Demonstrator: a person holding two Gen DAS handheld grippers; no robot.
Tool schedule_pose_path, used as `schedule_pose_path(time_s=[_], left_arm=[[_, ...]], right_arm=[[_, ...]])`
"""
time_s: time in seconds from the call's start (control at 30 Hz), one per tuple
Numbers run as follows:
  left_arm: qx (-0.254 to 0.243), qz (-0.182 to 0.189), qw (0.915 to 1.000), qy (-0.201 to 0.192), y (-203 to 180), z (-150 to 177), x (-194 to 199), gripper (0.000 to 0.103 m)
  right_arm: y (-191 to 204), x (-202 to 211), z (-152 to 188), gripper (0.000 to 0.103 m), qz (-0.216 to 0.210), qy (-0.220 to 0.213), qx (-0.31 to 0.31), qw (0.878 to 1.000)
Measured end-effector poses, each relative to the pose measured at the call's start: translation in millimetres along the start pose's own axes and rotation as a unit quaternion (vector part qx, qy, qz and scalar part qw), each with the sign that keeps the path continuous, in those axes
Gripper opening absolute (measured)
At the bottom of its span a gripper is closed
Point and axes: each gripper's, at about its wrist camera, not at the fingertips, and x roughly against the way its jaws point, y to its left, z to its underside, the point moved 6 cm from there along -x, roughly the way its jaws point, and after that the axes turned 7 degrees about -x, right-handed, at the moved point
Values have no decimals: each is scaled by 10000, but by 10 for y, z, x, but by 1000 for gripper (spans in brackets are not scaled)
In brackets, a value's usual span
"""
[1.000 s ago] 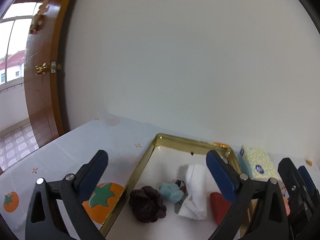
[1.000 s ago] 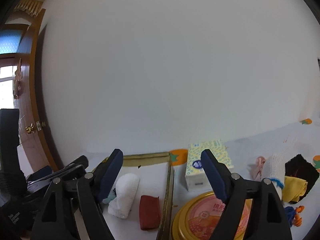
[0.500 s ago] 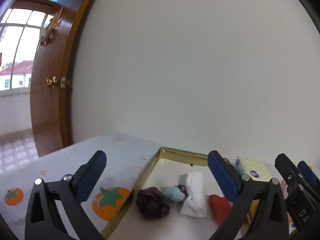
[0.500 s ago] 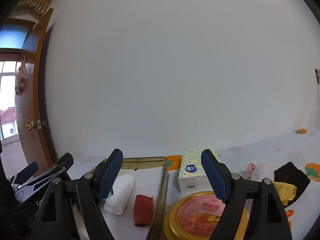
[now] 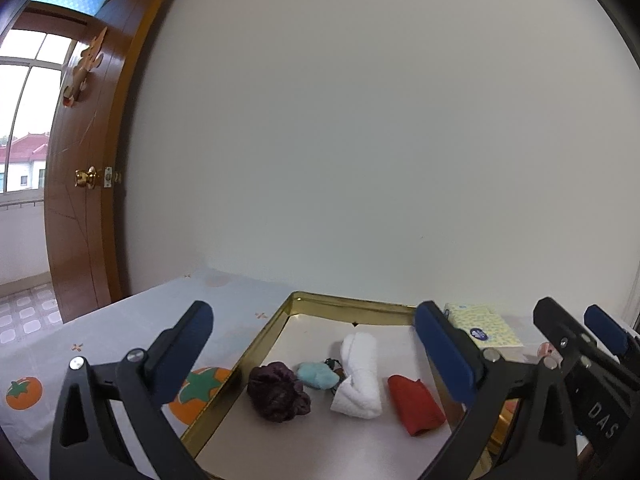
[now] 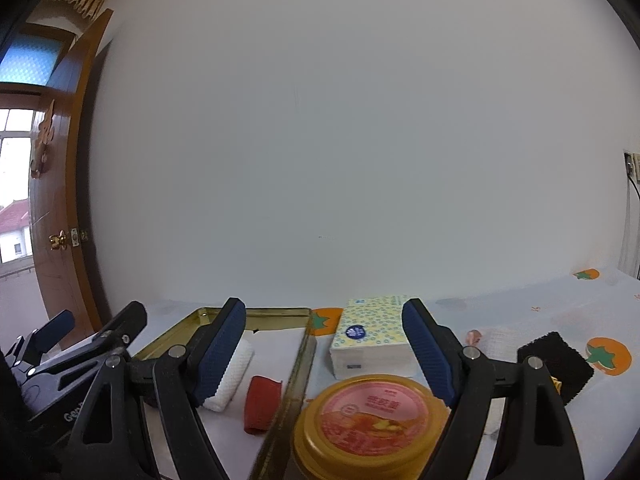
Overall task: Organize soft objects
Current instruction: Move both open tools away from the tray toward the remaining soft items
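A gold tray (image 5: 248, 354) lies on the table and holds a dark purple scrunchie (image 5: 277, 392), a light blue soft piece (image 5: 317, 375), a rolled white towel (image 5: 359, 368) and a red cloth (image 5: 415, 403). My left gripper (image 5: 314, 354) is open and empty, raised above the tray. My right gripper (image 6: 324, 348) is open and empty, raised over the tray's right rim (image 6: 298, 368). In the right wrist view the white towel (image 6: 234, 372) and red cloth (image 6: 262, 402) lie in the tray. A black cloth (image 6: 556, 360), a white cloth (image 6: 498, 340) and a yellow piece lie on the table to the right.
A tissue pack (image 6: 372, 336) stands behind a round gold tin with a pink lid (image 6: 370, 412), right of the tray. The tablecloth (image 5: 100, 340) has orange fruit prints. A white wall is close behind. A wooden door (image 5: 88, 184) stands at the left.
Both grippers have risen and tilted up, so the table objects sit lower in both views. Both stay open and empty. Nothing on the table has moved.
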Motion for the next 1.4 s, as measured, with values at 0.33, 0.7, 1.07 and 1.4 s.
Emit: schedule_pose_path(time_s=[0.33,0.7,1.07,1.4], left_arm=[[-172,70,9998,-47,-151,-12,35,102],[-3,300,9995,55,-335,16,101,102],[-266,790,9965,113,-878,51,263,102],[-412,1151,9923,207,-1249,95,348,102]], right_arm=[[-272,127,-11,82,123,38,161,9998],[-668,277,-83,82,321,42,169,9993],[-1117,308,-153,82,671,-20,79,9977],[-1513,366,-230,82,992,-18,92,9950]])
